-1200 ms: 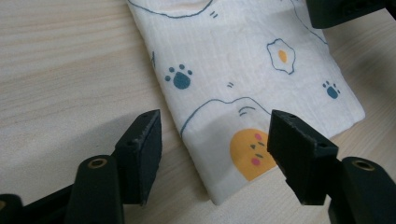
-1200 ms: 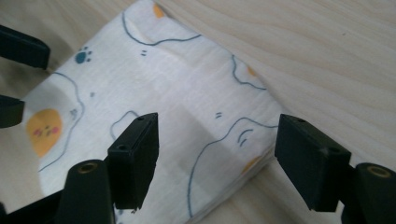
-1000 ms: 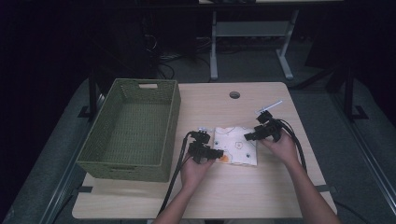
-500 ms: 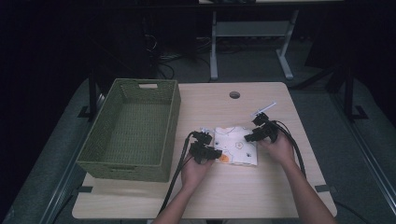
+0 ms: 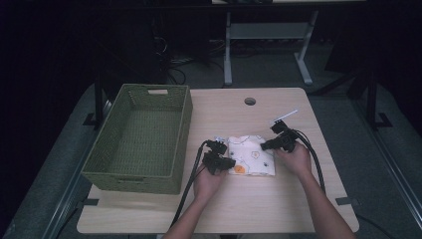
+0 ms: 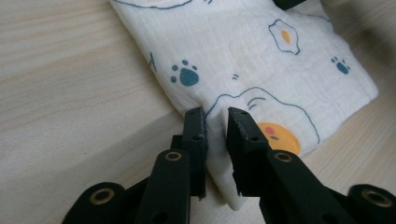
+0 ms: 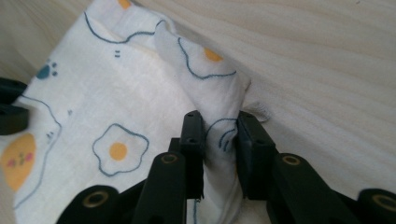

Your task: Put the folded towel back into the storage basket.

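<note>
Folded cloth (image 5: 251, 155) laid flat on bench (image 5: 278, 209), right of basket (image 5: 142, 139); long axis run left-right. Left edge pinched by left claw (image 6: 216, 122), right edge by right claw (image 7: 220, 126); both jaw pairs just closed onto fabric folds.

A: Table (image 5: 224, 209) fills centre of frame. What's on it?
B: Basket (image 5: 139, 142) on the left half, reaching from the table's far edge almost to the near edge. Cloth (image 5: 254, 154) lies flat right of centre, just right of the basket.
A: Grippers?
B: Left gripper (image 5: 230, 162) at the cloth's left edge, right gripper (image 5: 263, 147) at its right edge; cloth between them. Hands come in from the bottom.
A: Anything behind?
B: Hole (image 5: 250, 101) in the tabletop, upper centre, behind the cloth. Desk frame (image 5: 263, 35) on the floor beyond the table, top of frame.
</note>
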`<state>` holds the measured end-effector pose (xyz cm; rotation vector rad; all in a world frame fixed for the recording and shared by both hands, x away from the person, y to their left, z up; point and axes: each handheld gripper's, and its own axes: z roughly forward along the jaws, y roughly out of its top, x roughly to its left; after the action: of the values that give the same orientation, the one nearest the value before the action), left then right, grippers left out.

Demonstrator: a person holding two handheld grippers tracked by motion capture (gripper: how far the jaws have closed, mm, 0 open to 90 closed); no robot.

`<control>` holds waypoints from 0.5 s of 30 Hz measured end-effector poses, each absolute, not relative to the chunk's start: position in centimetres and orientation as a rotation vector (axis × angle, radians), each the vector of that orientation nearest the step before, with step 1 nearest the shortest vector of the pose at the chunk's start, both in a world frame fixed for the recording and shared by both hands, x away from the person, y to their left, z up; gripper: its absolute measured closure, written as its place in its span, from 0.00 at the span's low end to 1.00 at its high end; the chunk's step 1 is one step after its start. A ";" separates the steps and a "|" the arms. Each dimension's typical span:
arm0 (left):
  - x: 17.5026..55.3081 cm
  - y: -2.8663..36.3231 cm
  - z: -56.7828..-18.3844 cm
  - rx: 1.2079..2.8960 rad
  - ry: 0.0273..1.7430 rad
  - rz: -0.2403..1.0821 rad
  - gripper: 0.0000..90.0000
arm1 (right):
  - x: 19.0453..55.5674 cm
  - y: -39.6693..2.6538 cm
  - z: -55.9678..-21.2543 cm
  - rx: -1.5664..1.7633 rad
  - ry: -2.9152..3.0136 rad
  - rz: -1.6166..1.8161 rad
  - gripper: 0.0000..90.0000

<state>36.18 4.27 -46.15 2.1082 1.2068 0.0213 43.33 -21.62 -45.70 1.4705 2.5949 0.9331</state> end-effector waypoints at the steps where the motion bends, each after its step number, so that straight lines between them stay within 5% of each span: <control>1: 36.4 4.4 -46.3 2.084 1.219 -0.009 0.90 | 43.4 -22.1 -46.0 1.514 2.587 0.997 0.86; 15: 36.7 5.4 -46.3 1.992 1.224 -0.118 0.96 | 43.2 -24.4 -46.8 1.677 2.547 1.337 0.89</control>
<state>36.74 5.44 -46.26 1.9925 1.2242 -0.1176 43.24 -24.40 -46.79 1.6765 2.5470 1.3368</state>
